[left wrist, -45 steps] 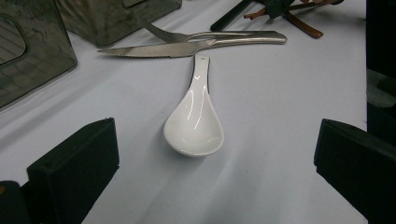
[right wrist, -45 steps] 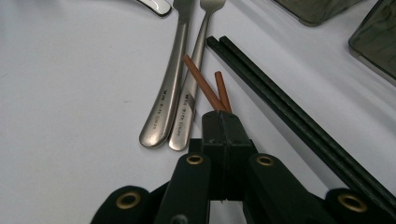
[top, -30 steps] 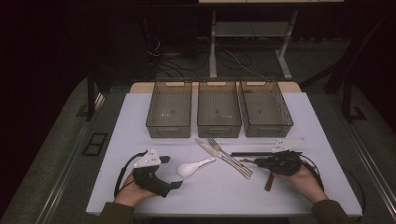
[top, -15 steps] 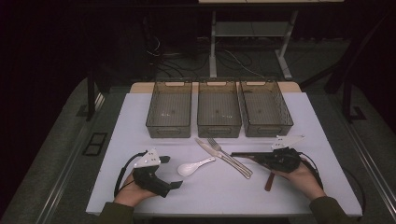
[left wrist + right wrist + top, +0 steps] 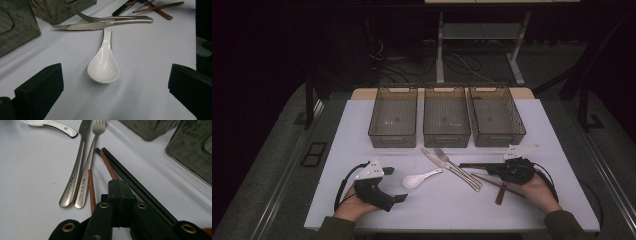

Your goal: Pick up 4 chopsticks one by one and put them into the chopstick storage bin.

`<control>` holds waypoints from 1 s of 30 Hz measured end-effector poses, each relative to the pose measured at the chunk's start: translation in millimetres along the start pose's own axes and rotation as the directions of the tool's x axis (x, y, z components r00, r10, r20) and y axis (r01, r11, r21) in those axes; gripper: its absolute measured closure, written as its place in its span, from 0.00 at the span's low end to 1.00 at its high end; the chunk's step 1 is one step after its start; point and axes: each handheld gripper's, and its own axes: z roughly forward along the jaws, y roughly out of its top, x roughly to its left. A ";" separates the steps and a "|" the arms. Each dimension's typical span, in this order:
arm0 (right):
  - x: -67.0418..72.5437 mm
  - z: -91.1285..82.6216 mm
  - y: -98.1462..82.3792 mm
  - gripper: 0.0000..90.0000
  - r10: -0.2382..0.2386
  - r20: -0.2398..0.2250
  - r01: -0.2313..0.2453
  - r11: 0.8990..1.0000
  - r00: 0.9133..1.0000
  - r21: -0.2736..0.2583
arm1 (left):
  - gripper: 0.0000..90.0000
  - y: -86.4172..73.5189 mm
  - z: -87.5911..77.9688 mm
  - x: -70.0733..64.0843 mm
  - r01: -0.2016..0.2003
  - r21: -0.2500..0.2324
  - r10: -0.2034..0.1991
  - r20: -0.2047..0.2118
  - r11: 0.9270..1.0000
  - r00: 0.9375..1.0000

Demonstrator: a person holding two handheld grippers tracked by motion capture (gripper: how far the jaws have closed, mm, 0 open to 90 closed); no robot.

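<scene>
The left gripper (image 5: 398,184) rests on the counter (image 5: 532,125), its fingers wide apart, with the white spoon (image 5: 103,65) lying at 12 o'clock just ahead of them. The right gripper (image 5: 119,185) has its fingers pressed together, touching the brown chopsticks (image 5: 108,166) and black chopsticks (image 5: 135,180) beside it.

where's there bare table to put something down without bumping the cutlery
Bare patches: the left strip beside the left bin, the front edge between the two hands, and the right strip past the right bin. It is crowded mid-table, where spoon, knife, fork and chopsticks lie close by the right tool.
</scene>
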 end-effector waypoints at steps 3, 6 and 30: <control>1.0 -0.8 0.3 1.00 -0.004 -0.012 0.004 1.000 1.000 -0.003 | 0.00 0.0 -0.2 -0.3 0.000 0.001 0.000 0.001 1.000 1.000; 1.8 -1.2 0.1 1.00 -0.008 -0.025 0.008 1.000 1.000 0.001 | 0.00 0.0 -0.2 -0.2 0.000 0.001 0.000 0.001 1.000 1.000; 4.0 -53.4 -21.4 0.75 -0.006 -0.058 0.006 1.000 0.998 0.005 | 0.00 -0.4 -3.2 1.0 0.000 -0.013 0.000 -0.004 1.000 1.000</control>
